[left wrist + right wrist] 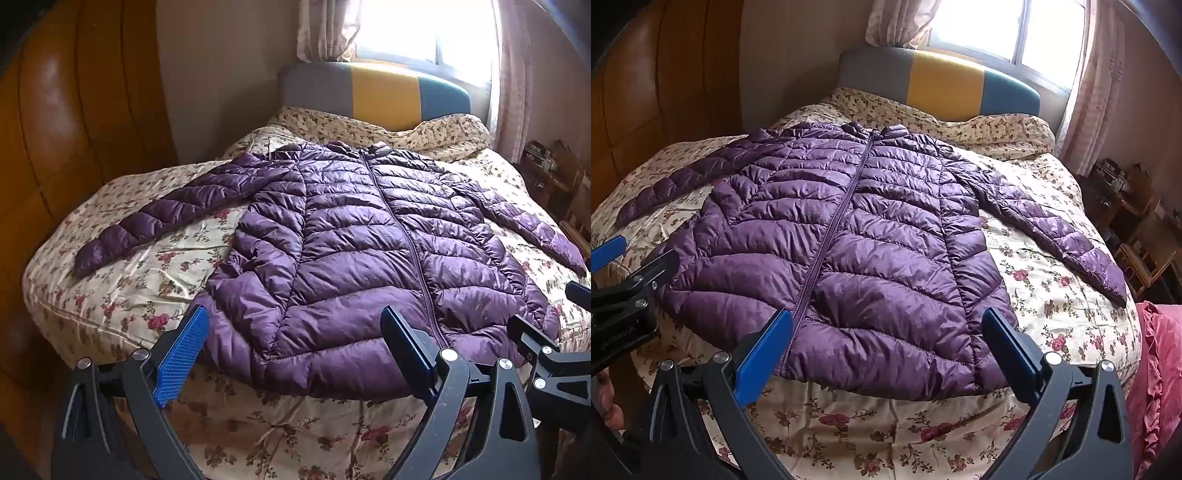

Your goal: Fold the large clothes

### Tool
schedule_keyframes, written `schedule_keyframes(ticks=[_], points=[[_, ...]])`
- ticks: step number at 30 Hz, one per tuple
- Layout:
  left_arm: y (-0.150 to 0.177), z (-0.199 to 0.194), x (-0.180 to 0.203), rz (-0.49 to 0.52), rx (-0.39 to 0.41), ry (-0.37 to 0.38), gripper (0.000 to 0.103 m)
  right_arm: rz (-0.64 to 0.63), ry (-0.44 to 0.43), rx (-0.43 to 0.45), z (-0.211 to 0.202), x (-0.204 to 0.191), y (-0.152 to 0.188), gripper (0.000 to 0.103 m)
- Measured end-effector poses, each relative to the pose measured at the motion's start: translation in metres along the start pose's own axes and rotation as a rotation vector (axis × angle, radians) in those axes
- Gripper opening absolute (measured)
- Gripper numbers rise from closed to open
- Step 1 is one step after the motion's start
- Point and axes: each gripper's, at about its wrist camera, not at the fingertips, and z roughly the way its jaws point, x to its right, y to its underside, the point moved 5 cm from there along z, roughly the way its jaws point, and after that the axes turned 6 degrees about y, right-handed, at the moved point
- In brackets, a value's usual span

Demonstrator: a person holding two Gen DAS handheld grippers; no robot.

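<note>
- a purple puffer jacket lies flat, zipped, front up on my floral bed cover, sleeves spread
- it looks light, soft and slippery to me; i'd pinch the hem corners or cuffs
- my left gripper and right gripper hover released, empty, above the hem
- bare cover lies beside each sleeve; the bed edge is close below

The jacket is glossy, quilted purple cloth. The bedspread is satiny floral fabric. The wardrobe is polished wood.
</note>
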Motion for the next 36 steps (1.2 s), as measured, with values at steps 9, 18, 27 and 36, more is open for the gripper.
schedule_keyframes(ticks=[9, 18, 27, 36], points=[[-0.002, 0.001, 0.006, -0.007, -0.013, 0.014, 0.093, -0.008, -0.002, -0.001, 0.002, -0.002, -0.001, 0.101], [-0.004, 0.000, 0.009, 0.001, -0.007, 0.014, 0.093, -0.002, 0.006, 0.002, 0.001, 0.005, 0.000, 0.101], [-0.003, -0.004, 0.010, 0.022, -0.006, 0.030, 0.093, 0.004, 0.012, 0.000, 0.002, 0.004, 0.000, 0.101], [-0.003, -0.005, 0.013, 0.039, 0.005, 0.033, 0.093, 0.007, 0.014, -0.001, 0.001, 0.005, -0.001, 0.101]])
